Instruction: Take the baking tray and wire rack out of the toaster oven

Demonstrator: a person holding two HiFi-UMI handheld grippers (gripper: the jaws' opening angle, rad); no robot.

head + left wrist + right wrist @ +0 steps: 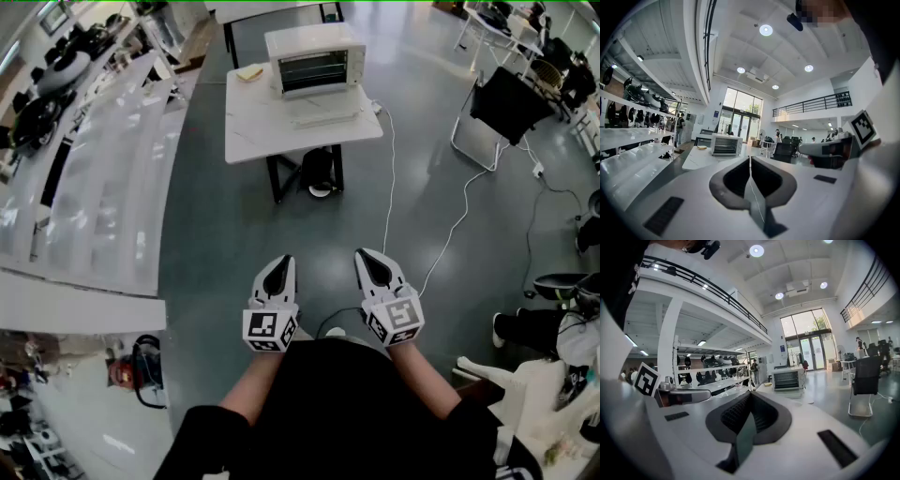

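The toaster oven (315, 58) stood far ahead of me, at the back of a white table (258, 127) with black legs, its front turned my way. Thin lines crossed its dark cavity, which I took for the wire rack (314, 70); the baking tray I could not make out from there. A pale flat panel (324, 115) lay on the tabletop just in front of the oven, touching its base; it looked like the door let down, though I could not be sure. To the oven's left, near the table's back edge, sat a small yellow thing (249, 72), too small to name.

A white cable (389, 178) ran from the table's right edge down across the grey floor (216, 234) toward me. Long white shelving (103, 178) lined my left side, and a black chair (511, 105) stood off to my right.

I held both tools well short of the table, side by side and near level, pointing at the oven. The fingers of my left gripper (281, 265) were pressed together with nothing between them, and my right gripper (371, 256) was the same: fingers closed on each other, empty. Neither touched anything.
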